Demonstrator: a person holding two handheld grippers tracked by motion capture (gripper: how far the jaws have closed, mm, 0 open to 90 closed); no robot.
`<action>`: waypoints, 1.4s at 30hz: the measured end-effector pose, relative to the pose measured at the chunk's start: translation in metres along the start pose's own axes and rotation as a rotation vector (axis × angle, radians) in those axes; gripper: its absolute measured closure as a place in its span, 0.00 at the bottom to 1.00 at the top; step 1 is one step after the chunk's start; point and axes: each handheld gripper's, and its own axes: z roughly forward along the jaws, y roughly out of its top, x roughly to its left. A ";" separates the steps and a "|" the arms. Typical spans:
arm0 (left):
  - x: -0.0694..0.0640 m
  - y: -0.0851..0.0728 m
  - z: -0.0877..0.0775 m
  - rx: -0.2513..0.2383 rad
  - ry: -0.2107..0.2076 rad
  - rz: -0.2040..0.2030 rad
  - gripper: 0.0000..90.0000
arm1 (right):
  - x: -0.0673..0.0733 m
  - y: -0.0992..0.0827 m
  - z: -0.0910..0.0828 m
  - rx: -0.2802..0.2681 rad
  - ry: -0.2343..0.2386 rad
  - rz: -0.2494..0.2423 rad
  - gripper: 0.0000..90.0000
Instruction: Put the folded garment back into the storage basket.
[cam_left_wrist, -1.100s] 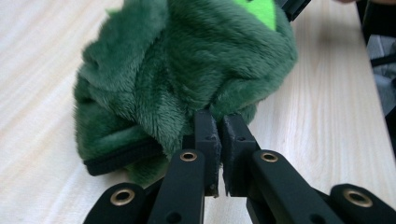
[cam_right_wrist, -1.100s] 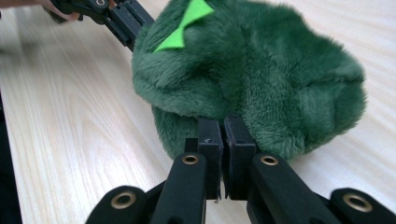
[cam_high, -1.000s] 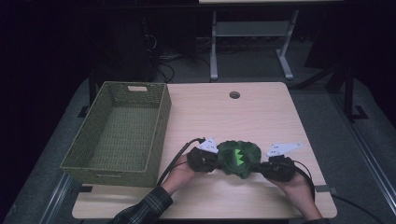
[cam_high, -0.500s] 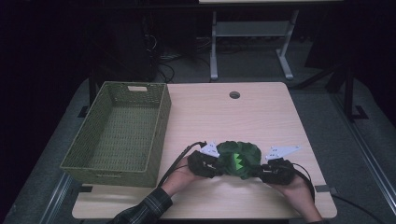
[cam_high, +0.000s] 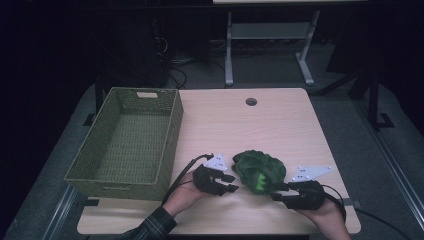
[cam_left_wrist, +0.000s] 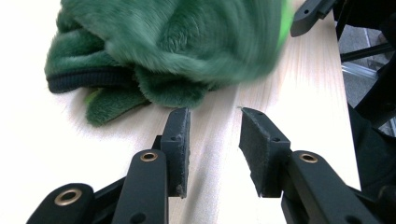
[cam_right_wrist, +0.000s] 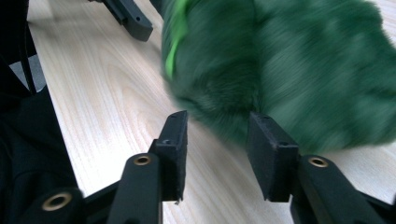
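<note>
We see green fuzzy garment (cam_high: 259, 171) lying on table (cam_high: 225, 125), between our 2 tongs. Left gripper (cam_high: 229, 183) and right gripper (cam_high: 278, 193) just opened, nothing between jaws. Letting-go step, we think. Next: grab again, carry to green basket (cam_high: 172, 127).

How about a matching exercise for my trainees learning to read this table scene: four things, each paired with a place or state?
Things:
1. green plush garment
2. woven basket
3. left gripper
4. round hole

Places or states:
A. far middle of the tabletop
B. jaws open, nothing between them
C. bunched between the two grippers
D. at the table's left side

Pairs: 1-C, 2-D, 3-B, 4-A
</note>
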 end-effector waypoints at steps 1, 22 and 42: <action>0.000 0.001 -0.002 -0.013 0.000 -0.003 0.70 | 0.000 0.000 -0.001 -0.002 -0.005 -0.005 0.62; 0.035 0.033 0.035 0.052 0.116 -0.018 1.00 | -0.021 0.016 0.021 0.038 -0.050 0.039 1.00; 0.036 0.029 0.023 0.044 0.109 -0.028 0.96 | -0.021 0.008 0.019 0.054 -0.050 0.040 1.00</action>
